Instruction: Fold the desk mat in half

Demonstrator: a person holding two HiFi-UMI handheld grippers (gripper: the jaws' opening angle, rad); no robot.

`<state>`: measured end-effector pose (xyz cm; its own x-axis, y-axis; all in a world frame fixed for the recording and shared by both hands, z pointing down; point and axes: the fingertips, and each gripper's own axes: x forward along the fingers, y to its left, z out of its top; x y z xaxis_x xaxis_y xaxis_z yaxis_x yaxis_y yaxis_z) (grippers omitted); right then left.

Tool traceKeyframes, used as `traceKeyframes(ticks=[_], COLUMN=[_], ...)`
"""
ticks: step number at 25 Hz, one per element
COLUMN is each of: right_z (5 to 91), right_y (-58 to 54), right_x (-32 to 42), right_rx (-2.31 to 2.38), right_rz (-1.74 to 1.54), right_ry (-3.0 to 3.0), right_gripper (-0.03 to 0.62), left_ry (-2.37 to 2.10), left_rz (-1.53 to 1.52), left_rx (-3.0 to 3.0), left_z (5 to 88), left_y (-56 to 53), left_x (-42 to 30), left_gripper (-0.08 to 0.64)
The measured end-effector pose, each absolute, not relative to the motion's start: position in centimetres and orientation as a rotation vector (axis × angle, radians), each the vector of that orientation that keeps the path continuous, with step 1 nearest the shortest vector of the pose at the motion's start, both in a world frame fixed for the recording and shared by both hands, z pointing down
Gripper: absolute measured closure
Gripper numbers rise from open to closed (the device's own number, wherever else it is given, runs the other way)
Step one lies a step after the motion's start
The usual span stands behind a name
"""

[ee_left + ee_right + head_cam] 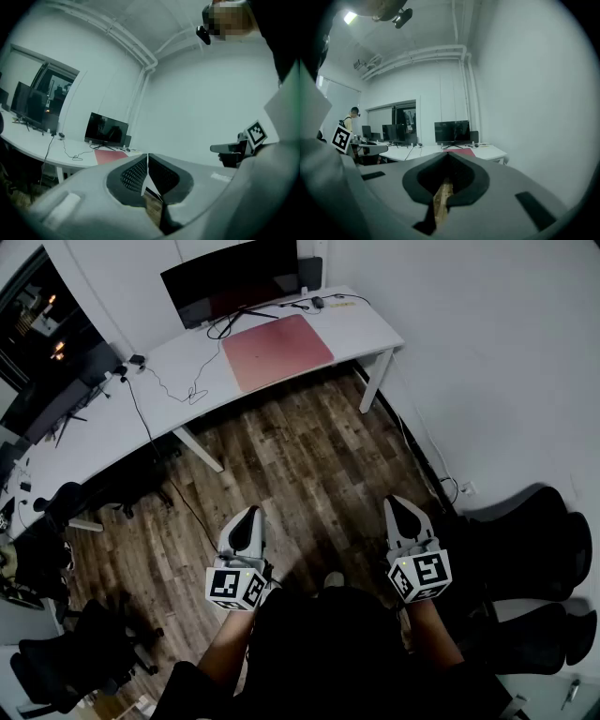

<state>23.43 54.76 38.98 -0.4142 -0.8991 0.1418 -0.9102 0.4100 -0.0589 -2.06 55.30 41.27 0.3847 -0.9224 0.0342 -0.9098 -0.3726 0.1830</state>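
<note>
- The mat (278, 351) lies flat and unfolded on the desk (375, 329), just in front of the monitor (230, 279), with its near edge close to the desk's front edge.
- Orientation: the mat is a rectangle. Its long axis runs along the desk's front edge, parallel to the monitor, and in the head view it rises slightly from left to right. The short sides point from the monitor toward the person.
- A cable (187, 390) trails over the desk to the left of the mat and appears clear of it.
- The wooden floor (300, 456) lies between the desk and the person, and the mat is well apart from both grippers.
- Left gripper (250, 514): held level in front of the body. The jaws are closed together with nothing between them.
- Right gripper (399, 502): held beside the left one and tipped slightly down. The jaws are likewise closed and empty.
- Both gripper views look across the room at the desk and monitor, with the mat showing as a thin red strip.
- Step in hand, as a judgement: approach. No fold has been started and neither gripper has reached the mat.
- Next move, as a judgement: close the gap to the desk, then part both sets of jaws. Take one edge of the mat near its two corners, lift it, and lay it onto the opposite edge so the edges line up.
- The mat lies flat on the desk, so the lower jaw will likely need to slide under an edge at the desk's front.
</note>
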Motion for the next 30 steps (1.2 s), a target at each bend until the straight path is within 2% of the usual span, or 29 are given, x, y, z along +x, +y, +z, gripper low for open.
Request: traceKeyframes(ticks=[30], right_z=[41.1], right_y=[55.5], right_x=[30.5], right_rx=[1.663], right_rz=[0.254], right_ry=[-2.589], right_gripper=[0.595], left_ry=[-1.723], left_rz=[-0.121], left_rx=[2.459], left_z=[41.2], left_y=[57.2], left_x=[3.2], left_gripper=[0.537])
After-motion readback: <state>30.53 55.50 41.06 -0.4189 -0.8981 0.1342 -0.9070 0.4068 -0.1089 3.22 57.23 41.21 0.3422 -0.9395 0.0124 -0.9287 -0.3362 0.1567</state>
